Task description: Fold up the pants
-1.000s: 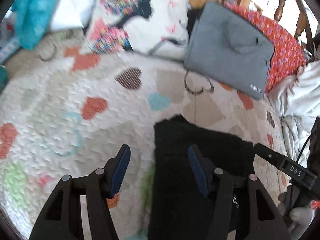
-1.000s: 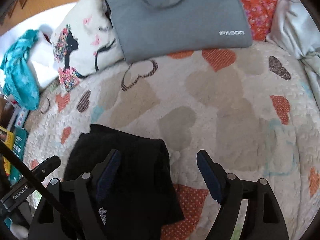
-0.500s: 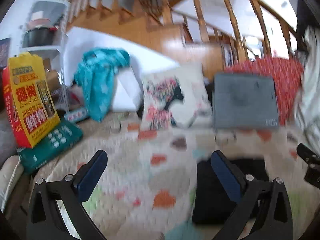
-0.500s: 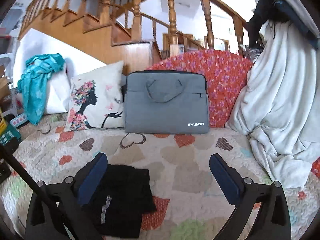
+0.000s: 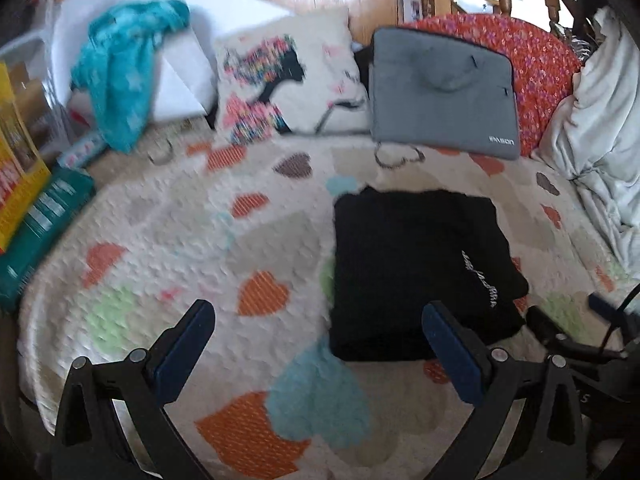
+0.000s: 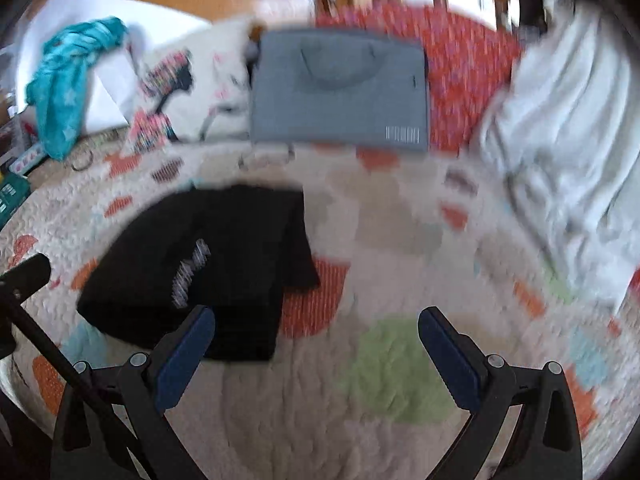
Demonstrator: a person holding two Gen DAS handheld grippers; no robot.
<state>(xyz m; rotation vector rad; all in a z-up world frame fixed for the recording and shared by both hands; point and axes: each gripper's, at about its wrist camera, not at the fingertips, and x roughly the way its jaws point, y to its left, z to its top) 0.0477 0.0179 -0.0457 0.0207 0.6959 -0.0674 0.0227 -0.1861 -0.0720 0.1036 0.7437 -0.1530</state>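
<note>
The black pants [image 5: 416, 272] lie folded into a compact rectangle on the heart-patterned quilt [image 5: 200, 248], white script lettering facing up. In the right wrist view the pants [image 6: 208, 272] sit at the left, blurred. My left gripper [image 5: 320, 336] is wide open and empty, held above the quilt just left of and nearer than the pants. My right gripper [image 6: 316, 340] is wide open and empty, above the quilt to the right of the pants. Neither gripper touches the pants.
A grey laptop bag [image 5: 444, 92] leans on a red floral cushion [image 5: 540, 64] at the back. A printed pillow [image 5: 284, 76] and teal cloth [image 5: 124, 72] are back left. A white blanket [image 5: 600, 140] lies right. Boxes [image 5: 36, 208] stand at the left edge.
Both grippers let go of the pants, opened wide and drew back and up; the views then tilted down toward the quilt again. The pants stay folded in place.
</note>
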